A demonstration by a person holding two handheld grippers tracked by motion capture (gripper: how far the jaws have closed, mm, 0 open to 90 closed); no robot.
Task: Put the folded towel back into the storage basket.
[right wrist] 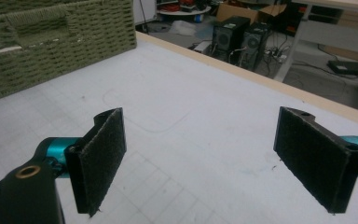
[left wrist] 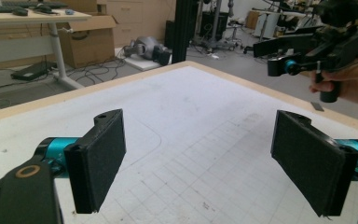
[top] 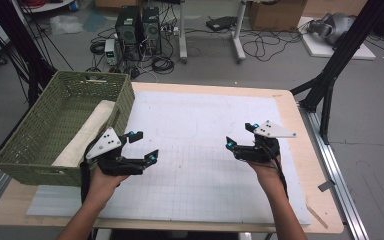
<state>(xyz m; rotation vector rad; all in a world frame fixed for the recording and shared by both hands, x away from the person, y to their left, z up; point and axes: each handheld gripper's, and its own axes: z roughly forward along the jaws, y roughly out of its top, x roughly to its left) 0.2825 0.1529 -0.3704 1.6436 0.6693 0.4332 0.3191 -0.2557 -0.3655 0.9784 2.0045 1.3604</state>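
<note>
Over the white gridded mat (top: 205,130), a hand holds each gripper. My left gripper (top: 145,146) hovers near the mat's left side, just right of a green wicker basket (top: 40,130). Its jaws stand wide apart with nothing between them (left wrist: 203,161). My right gripper (top: 240,136) hovers over the right half of the mat, also open and empty (right wrist: 205,161). A cream rolled cloth (top: 87,132) lies inside the basket. In the left gripper view, the right gripper (left wrist: 307,51) appears at the upper right, held in a hand.
The wooden table's edge (top: 300,130) borders the mat on the right. The basket's woven wall (right wrist: 51,42) rises at the far left of the right gripper view. Beyond the table are computer towers (top: 137,27), cables and a black frame leg (top: 330,80).
</note>
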